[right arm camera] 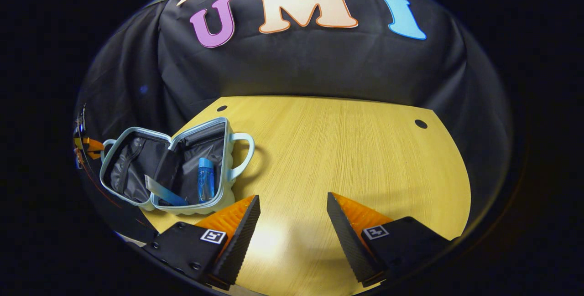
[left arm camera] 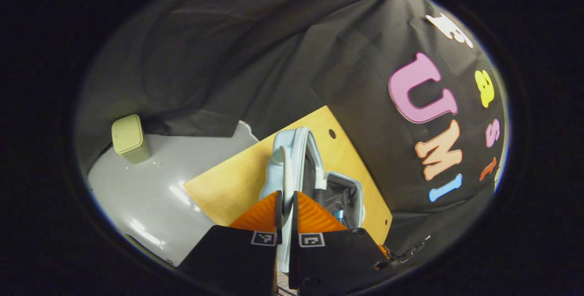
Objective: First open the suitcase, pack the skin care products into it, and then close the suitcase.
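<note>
We see the suitcase (right arm camera: 171,168) lying open on the wooden table (right arm camera: 346,150), at the table's left side in the right gripper view, both pale blue halves spread apart and showing their dark lining. A blue bottle (right arm camera: 205,179) stands out inside the half nearer the table's middle, lying along the lining with its cap toward the hinge side; a light blue strap (right arm camera: 163,192) crosses the seam between the halves. Each half carries a loop handle on its outer edge. The right gripper (right arm camera: 292,216) hovers over bare table just beside the case, its jaws wide apart with nothing between them. In the left gripper view, the left gripper (left arm camera: 286,209) has its two fingers drawn nearly together on the handle (left arm camera: 286,173) of the raised half, both pressing on the thin pale loop. From that side we look along the case's edge; the dark interior and a bit of blue show past the rim. Off the table, a pale green bin (left arm camera: 130,138) stands on the grey floor (left arm camera: 150,191).
</note>
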Available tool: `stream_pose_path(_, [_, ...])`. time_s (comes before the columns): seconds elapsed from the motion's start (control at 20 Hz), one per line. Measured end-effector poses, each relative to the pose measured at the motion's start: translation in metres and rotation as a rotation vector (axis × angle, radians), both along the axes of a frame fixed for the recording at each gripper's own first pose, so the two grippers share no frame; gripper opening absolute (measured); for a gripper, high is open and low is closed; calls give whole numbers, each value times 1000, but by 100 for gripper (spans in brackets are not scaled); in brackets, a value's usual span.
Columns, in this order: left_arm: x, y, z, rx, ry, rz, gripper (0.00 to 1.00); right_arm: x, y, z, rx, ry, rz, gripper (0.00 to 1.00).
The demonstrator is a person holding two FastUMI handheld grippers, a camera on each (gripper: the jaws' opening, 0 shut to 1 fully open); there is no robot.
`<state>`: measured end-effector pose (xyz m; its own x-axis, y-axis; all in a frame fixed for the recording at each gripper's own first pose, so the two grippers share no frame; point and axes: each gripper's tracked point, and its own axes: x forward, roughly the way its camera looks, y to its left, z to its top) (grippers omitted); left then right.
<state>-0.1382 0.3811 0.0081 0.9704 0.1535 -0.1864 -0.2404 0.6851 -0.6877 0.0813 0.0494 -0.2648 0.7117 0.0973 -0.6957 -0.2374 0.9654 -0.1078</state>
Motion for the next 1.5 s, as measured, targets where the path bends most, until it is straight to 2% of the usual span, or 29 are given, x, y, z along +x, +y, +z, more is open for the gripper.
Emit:
stream_pose_path(0.05, [2,-8,9,10,-14,-7,4,1,-2,2,3,-2,-2,93])
stream_pose_path(0.25, [7,-50,49,65,-78,-73,5,-1,-14,7,2,-11,-18,93])
stream_pose_path(0.55, [39,-126,91,162,-131,-225,7,-10,-47,21,22,-34,-81,93])
stream_pose_path(0.75, [68,-174,106,181,-147,-339,7,-26,-77,32,14,-45,-136,93])
stream_pose_path(1.15, [140,-274,101,181,-107,-554,7,-67,-146,63,-13,-71,-279,93])
stream_pose_path(1.5, [195,-327,70,197,1,-628,7,-95,-175,94,-53,-113,-349,93])
